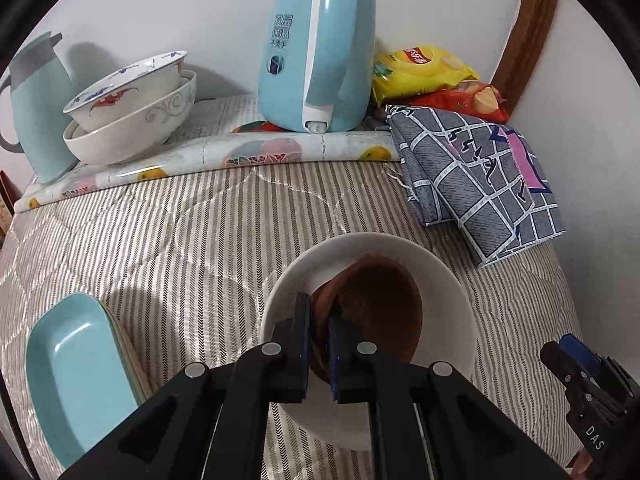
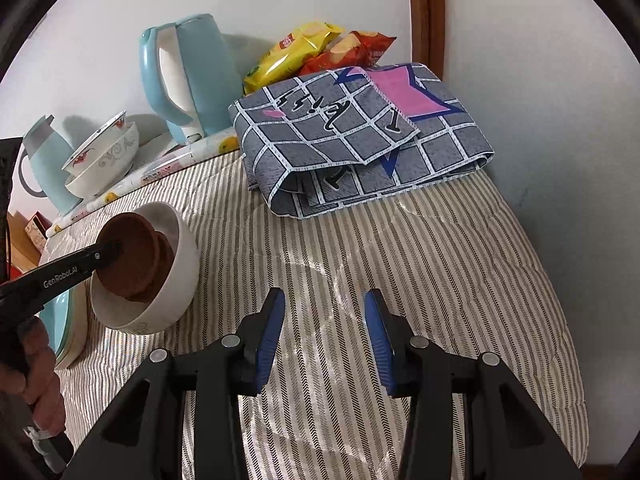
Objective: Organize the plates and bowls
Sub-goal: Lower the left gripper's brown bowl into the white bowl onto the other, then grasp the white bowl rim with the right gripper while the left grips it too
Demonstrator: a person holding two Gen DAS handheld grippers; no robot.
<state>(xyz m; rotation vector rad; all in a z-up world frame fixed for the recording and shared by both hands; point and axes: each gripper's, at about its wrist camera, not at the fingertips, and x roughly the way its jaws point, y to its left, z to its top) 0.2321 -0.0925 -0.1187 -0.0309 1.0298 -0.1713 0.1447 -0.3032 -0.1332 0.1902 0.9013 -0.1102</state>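
The left gripper, jaws pinching the brown bowl, holds it tilted inside the white bowl directly ahead; the right gripper, jaws spread and empty, is well aside.

brown bowl inside white bowl; pale teal plate near left; light blue kettle far; grey-beige striped cloth; grey grid-patterned fabric far right; yellow snack bag.
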